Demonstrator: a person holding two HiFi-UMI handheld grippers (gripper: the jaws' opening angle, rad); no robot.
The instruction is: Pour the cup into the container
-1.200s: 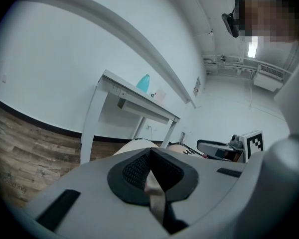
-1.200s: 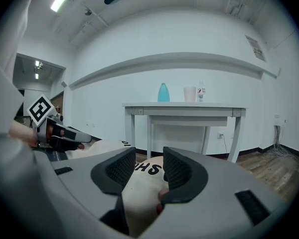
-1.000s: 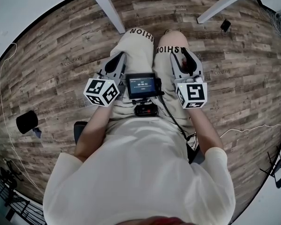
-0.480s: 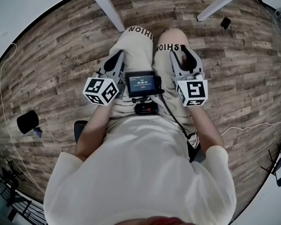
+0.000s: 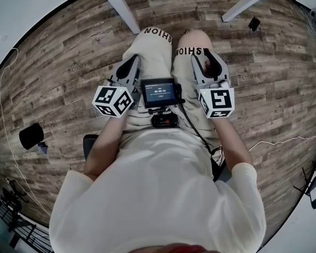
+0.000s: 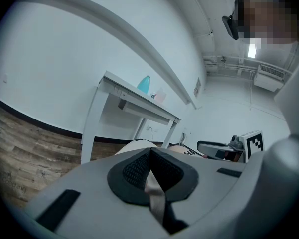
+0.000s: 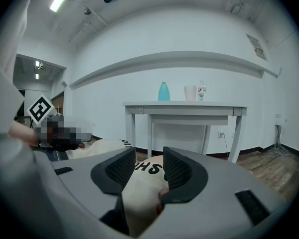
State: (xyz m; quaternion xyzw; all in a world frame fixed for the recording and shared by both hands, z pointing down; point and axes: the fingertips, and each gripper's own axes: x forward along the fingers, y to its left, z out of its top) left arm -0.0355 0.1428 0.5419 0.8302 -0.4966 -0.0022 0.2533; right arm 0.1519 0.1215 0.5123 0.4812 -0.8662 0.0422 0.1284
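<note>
A white table (image 7: 184, 107) stands far ahead against the wall. On it are a teal container (image 7: 163, 91), a pale cup (image 7: 190, 92) and a small bottle (image 7: 202, 91). From the left gripper view the container (image 6: 144, 84) and the cup (image 6: 160, 96) show on the same table (image 6: 134, 99). Both grippers rest on a seated person's thighs, well away from the table. My left gripper (image 5: 134, 62) has its pads together, holding nothing. My right gripper (image 5: 204, 61) has a narrow gap between its pads (image 7: 175, 169), with only the thigh behind it.
A small screen device (image 5: 159, 94) sits on the person's lap between the two grippers. White table legs (image 5: 118, 7) rise at the top of the head view. On the wooden floor lie a black object (image 5: 30, 136) at left and a small dark item (image 5: 254, 24) at upper right.
</note>
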